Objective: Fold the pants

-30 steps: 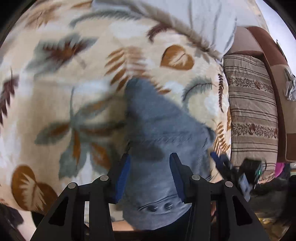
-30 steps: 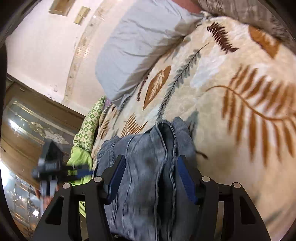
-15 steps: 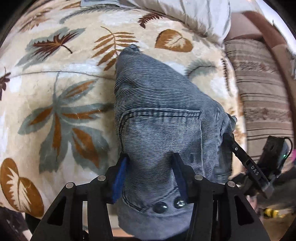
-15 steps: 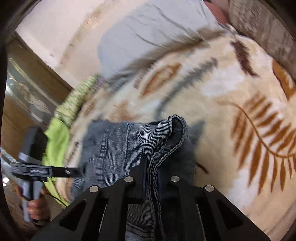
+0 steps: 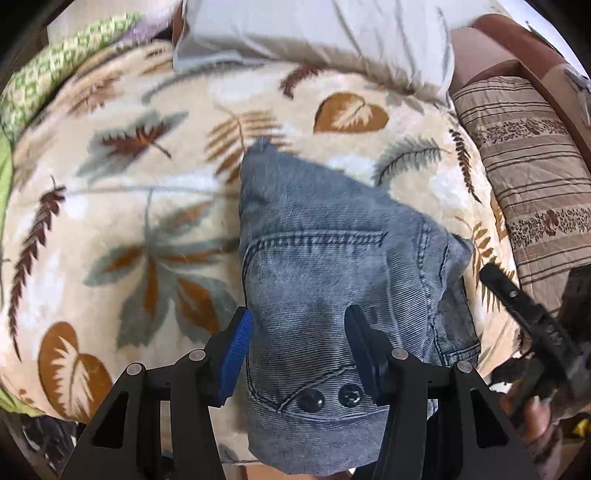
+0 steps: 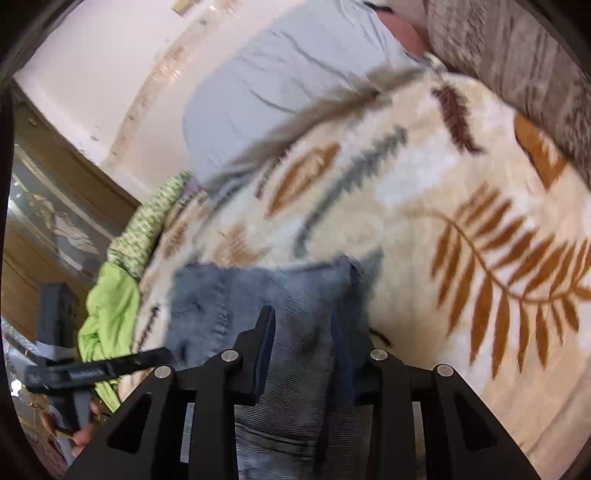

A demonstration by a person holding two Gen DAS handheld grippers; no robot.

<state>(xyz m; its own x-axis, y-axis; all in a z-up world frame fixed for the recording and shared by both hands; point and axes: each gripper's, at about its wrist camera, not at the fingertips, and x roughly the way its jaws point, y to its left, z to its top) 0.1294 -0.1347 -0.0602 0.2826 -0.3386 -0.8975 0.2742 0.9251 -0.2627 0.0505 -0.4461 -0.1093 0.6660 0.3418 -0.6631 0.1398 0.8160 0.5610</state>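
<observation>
Folded grey-blue denim pants (image 5: 325, 266) lie on a leaf-patterned blanket (image 5: 147, 192); the waistband with two dark buttons faces me. My left gripper (image 5: 297, 332) is open, its blue-padded fingers either side of the waistband end. In the right wrist view the pants (image 6: 236, 295) lie beneath my right gripper (image 6: 303, 328), whose jaws stand partly apart over the denim. The right gripper also shows in the left wrist view at far right (image 5: 524, 317); the left gripper's body shows in the right wrist view at lower left (image 6: 96, 369).
A grey pillow (image 5: 317, 33) lies at the bed's far end. A striped brown cushion (image 5: 532, 162) is on the right. A green cloth (image 6: 110, 314) hangs at the bed's left side. A wooden cabinet (image 6: 44, 206) stands beyond.
My right gripper closed on the pants' edge half a second ago and now stands opened over the denim. The left gripper stays open at the waistband; the pants have settled flatter.
</observation>
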